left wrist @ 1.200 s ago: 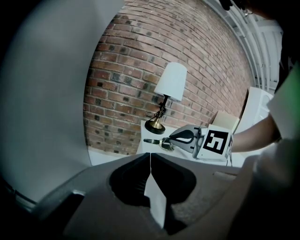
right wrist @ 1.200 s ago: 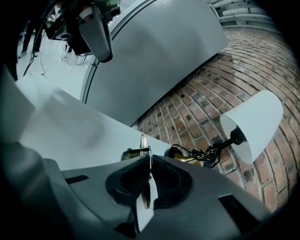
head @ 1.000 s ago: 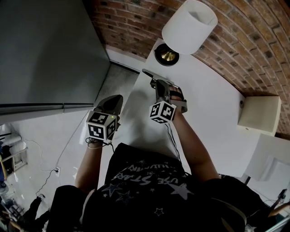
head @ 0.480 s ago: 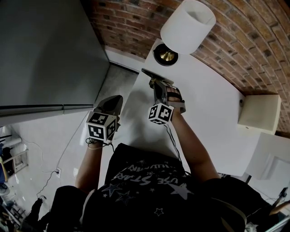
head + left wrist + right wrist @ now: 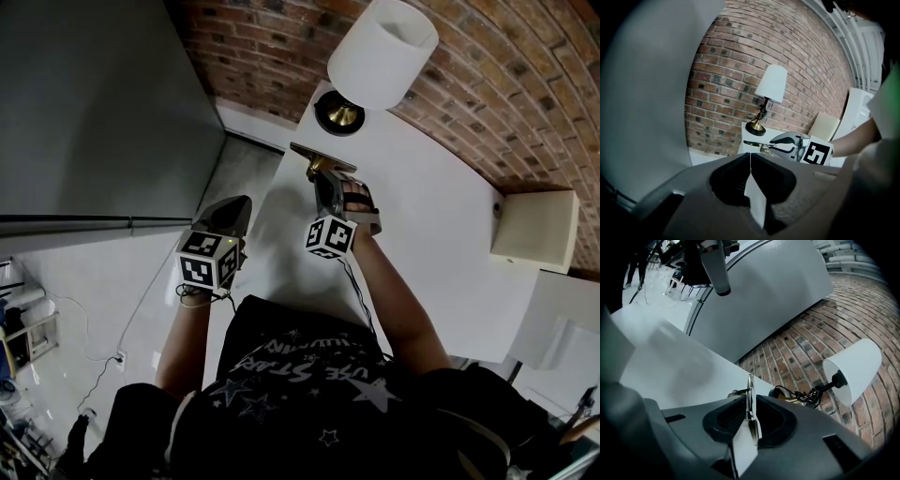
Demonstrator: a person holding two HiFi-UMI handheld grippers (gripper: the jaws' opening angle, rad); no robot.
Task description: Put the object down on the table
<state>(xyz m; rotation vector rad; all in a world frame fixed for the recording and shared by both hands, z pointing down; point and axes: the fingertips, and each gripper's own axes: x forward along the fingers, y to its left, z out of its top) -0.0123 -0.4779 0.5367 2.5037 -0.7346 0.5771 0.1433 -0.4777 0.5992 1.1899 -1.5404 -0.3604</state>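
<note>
Thin metal obj [image 5: 319, 155] is clamped in right gripper [image 5: 326, 180] over counter [image 5: 441, 234], left gripper [image 5: 234, 211] closed empty; lowering + release prob needed next.

Ahead of my right claw [image 5: 323, 176] I see a white lampshade [image 5: 382, 52], brass-coloured lamp base [image 5: 339, 112] and red-brown brick wall [image 5: 525, 103]; beneath it, a white table [image 5: 431, 225]. The object [image 5: 319, 155] in it looks dark, perhaps brassy underneath. Its marker cube [image 5: 330, 235] is black-and-white squares.
</note>
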